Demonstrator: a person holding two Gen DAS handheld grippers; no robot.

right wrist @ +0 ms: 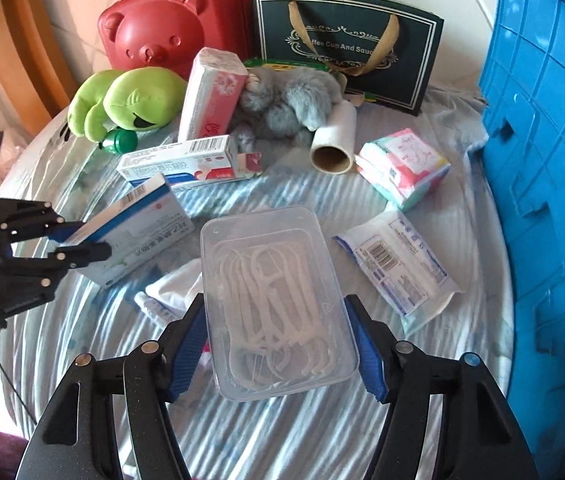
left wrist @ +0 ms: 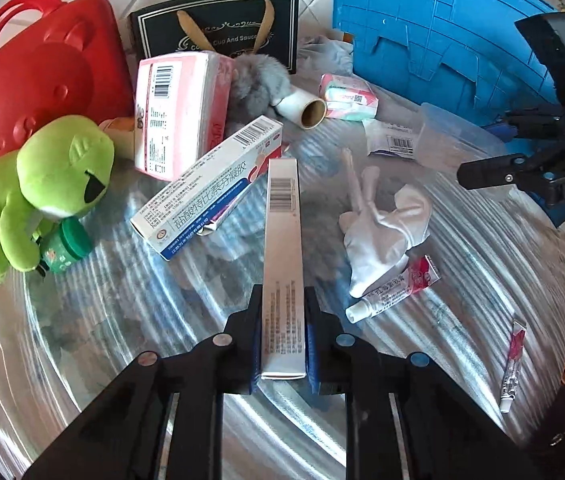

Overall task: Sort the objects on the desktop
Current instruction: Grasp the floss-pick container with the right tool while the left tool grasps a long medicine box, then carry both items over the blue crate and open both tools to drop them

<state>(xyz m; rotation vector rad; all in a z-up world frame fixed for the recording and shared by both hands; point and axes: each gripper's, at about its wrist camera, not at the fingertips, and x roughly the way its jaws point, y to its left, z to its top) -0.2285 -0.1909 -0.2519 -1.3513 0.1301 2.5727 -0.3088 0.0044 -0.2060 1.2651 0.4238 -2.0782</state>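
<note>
My left gripper [left wrist: 282, 336] is shut on the near end of a slim white medicine box [left wrist: 282, 240], seen edge-on and pointing away from me. In the right wrist view the same box [right wrist: 138, 232] shows a white and blue face, with the left gripper [right wrist: 90, 238] clamped on its left end above the cloth. My right gripper [right wrist: 274, 320] is shut on a clear plastic box of white floss picks [right wrist: 274, 300], a blue pad pressing on each long side. That clear box [left wrist: 450, 140] appears at the right of the left wrist view.
On the striped cloth [right wrist: 282, 432] lie a longer medicine box [left wrist: 206, 188], a white glove [left wrist: 386, 236], an ointment tube [left wrist: 394, 292], a sealed packet [right wrist: 398, 264] and a tissue pack [right wrist: 402, 168]. Behind stand a green frog plush [right wrist: 130, 100], red bear case [right wrist: 174, 24], gift bag [right wrist: 346, 44] and blue crate [right wrist: 550, 160].
</note>
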